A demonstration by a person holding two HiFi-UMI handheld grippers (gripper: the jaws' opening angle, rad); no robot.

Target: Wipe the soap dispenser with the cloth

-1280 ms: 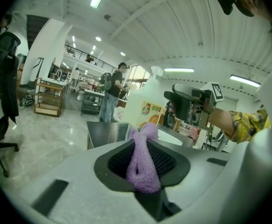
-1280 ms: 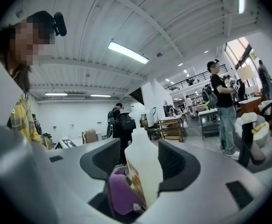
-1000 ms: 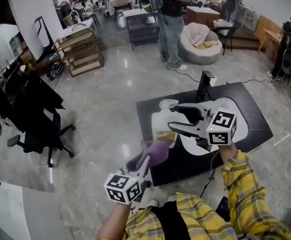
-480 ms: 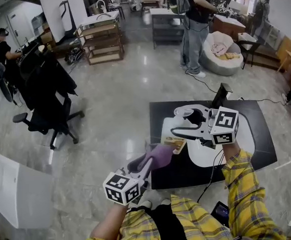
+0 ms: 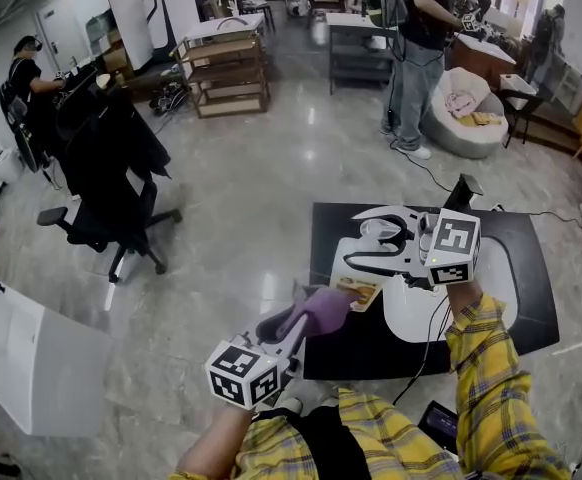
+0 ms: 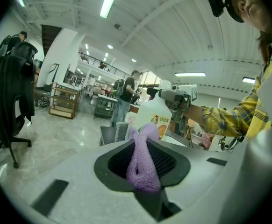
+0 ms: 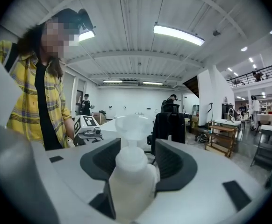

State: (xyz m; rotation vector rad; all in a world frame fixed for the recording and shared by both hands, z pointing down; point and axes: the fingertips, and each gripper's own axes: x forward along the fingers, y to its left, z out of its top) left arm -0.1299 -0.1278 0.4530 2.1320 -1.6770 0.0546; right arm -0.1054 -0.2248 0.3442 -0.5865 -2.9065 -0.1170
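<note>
Over the near edge of a low black table in an open workshop, a person in a yellow plaid shirt holds a gripper in each hand. The right gripper is clamped on the white soap dispenser, its jaws pressing the bottle's body from both sides just below the pump head, and holds it in the air above the table's left edge with its orange-and-yellow label turned toward the other hand. The left gripper is closed narrowly on a purple cloth, which is pinched between the jaws with a folded end sticking out past their tips. That end sits just beside the dispenser's labelled side; whether the two touch cannot be made out. Across the shiny stone floor stand an office chair draped in a black jacket, a wooden shelf cart and a standing person in jeans.
</note>
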